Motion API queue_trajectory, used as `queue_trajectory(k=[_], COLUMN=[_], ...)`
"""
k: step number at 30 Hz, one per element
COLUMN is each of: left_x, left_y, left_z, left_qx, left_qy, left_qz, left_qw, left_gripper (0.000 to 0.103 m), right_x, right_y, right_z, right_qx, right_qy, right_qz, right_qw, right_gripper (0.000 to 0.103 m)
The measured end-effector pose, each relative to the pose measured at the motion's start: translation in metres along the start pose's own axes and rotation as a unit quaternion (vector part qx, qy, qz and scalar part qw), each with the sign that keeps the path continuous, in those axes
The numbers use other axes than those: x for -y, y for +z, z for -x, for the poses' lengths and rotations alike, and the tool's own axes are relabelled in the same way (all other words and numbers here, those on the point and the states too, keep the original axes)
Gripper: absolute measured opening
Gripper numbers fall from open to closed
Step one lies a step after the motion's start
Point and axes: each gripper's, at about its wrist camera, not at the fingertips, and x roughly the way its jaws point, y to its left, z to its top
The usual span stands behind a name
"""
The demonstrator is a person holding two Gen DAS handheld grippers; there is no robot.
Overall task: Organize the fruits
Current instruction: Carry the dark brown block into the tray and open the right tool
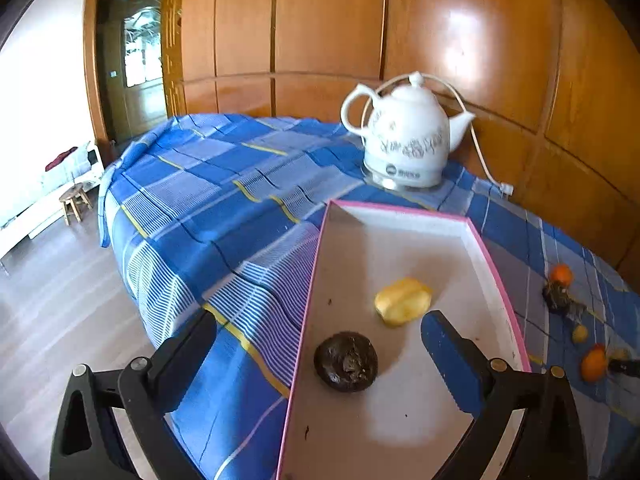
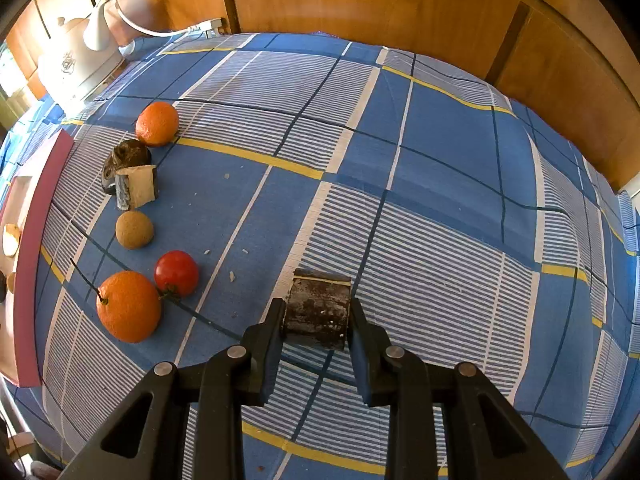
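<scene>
Blue plaid cloth (image 2: 440,128), wooden wall panels (image 1: 328,20)

No text is legible in either view. The white ceramic kettle (image 1: 404,136) carries a round dark logo with small lettering low on its body, too blurred to read. Its floral print carries no characters.

A white kettle (image 1: 404,136) with a grey floral print stood on its base at the back of the counter, on the blue checked cloth (image 1: 224,200). Its white cord (image 1: 478,148) ran to a plug by the wooden panelled wall (image 1: 328,20). A small wooden stool (image 1: 74,202) stood on the floor (image 1: 60,312) near a doorway (image 1: 136,68).
</scene>
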Motion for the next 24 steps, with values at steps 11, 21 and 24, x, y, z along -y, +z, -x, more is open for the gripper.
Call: queue_trajectory(k=[11,21,24], left_x=[0.000,0.001,0.001], left_y=[-0.001,-0.009,-0.009], left_z=[-0.001,0.000,0.001], left_qx=[-0.021,-0.023,-0.020], left_qy=[-0.015,-0.014,-0.017], left_qz=[0.000,-0.013,-0.014], left_qw=[0.9997,0.9996,0.9996], left_gripper=[0.103,0.103,0.103], right_x=[-0.003,-0.001,0.000], right_y=[-0.002,-0.002,-0.002], right_z=[0.002,0.002,0.006], right_qx=[0.005,0.010,0.016], right_qy=[-0.006,-0.005,0.000], right_qz=[0.009,0.011,0.009], right_qw=[1.000,1.000,1.000], right_gripper=[0.030,0.029,0.028])
